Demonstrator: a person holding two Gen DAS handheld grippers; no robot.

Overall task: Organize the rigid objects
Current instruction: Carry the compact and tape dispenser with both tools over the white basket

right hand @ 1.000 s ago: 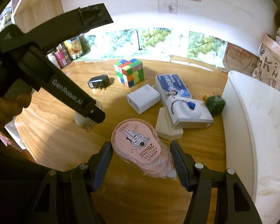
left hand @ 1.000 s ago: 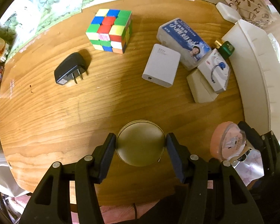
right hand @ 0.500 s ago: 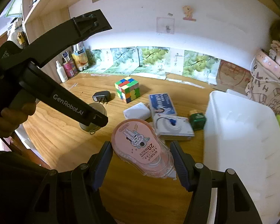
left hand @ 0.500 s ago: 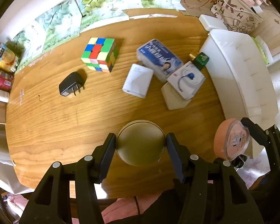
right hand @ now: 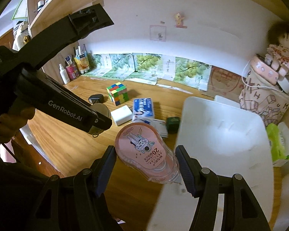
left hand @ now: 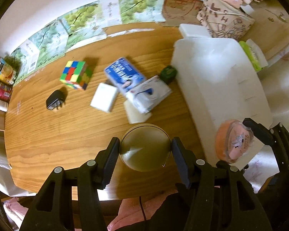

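Note:
My left gripper (left hand: 145, 148) is shut on a round olive-gold tin (left hand: 145, 147), carried above the wooden table (left hand: 48, 134). The right gripper (right hand: 144, 157) is shut on a pink correction-tape dispenser (right hand: 142, 148), held near the front left corner of the white bin (right hand: 221, 138). In the left wrist view the dispenser (left hand: 234, 141) and the right gripper show at the lower right, over the white bin's (left hand: 217, 80) near end. The tin (right hand: 100, 109) shows behind the left gripper's body in the right wrist view.
On the table lie a colour cube (left hand: 75, 75), a black plug adapter (left hand: 55, 100), a white charger block (left hand: 104, 100), a blue box (left hand: 124, 75), a white packet (left hand: 148, 94) on a cream block, and a green cube (left hand: 168, 74). Bottles stand at the far left; a patterned bag (right hand: 265, 100) sits behind the bin.
Both grippers have risen and moved right toward the white bin, each keeping its object. The table items look smaller and farther off, and more of the bin is in view.

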